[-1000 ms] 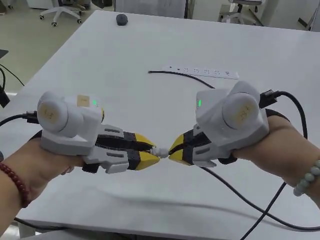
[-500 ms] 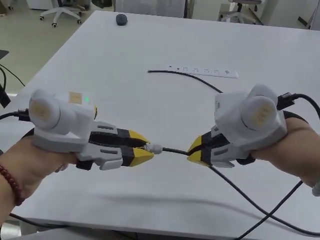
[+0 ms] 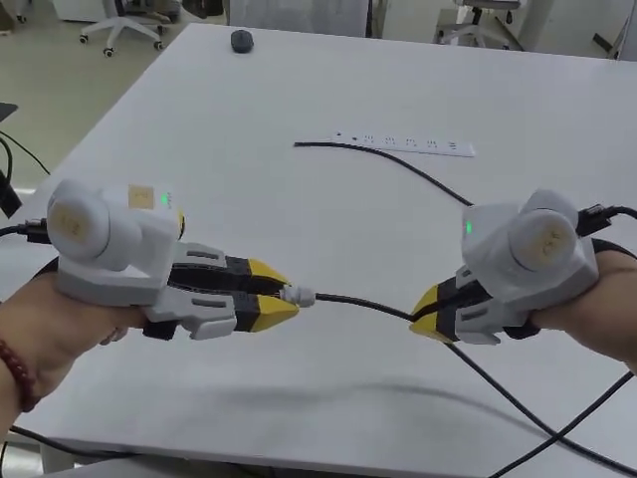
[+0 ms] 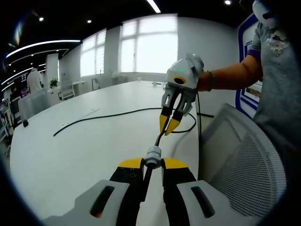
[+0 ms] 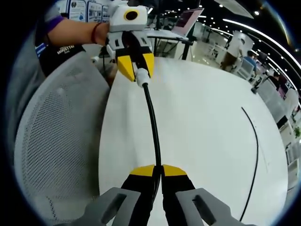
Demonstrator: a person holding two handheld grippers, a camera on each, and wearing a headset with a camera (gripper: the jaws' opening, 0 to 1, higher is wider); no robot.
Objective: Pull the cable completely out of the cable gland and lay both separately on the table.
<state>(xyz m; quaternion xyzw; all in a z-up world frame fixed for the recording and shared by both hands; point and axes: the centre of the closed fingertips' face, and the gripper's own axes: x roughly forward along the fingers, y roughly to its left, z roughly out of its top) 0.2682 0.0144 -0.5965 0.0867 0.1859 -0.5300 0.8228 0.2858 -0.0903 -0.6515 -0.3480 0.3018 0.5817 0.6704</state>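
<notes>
left tongs [image 3: 287,297] closed on the white cable gland [image 3: 303,296] | right tongs [image 3: 420,317] closed on the black cable [image 3: 363,303] | cable sits inside the gland and runs almost level, left to right, between both tongs, above the worktop [image 3: 299,90] | a black cable stretch lies near a power strip [image 3: 403,143]

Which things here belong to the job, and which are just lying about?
Job: cable gland, held by the left gripper; cable, held by the right gripper.
Lying about: power strip; small dark object at the far end of the table.
</notes>
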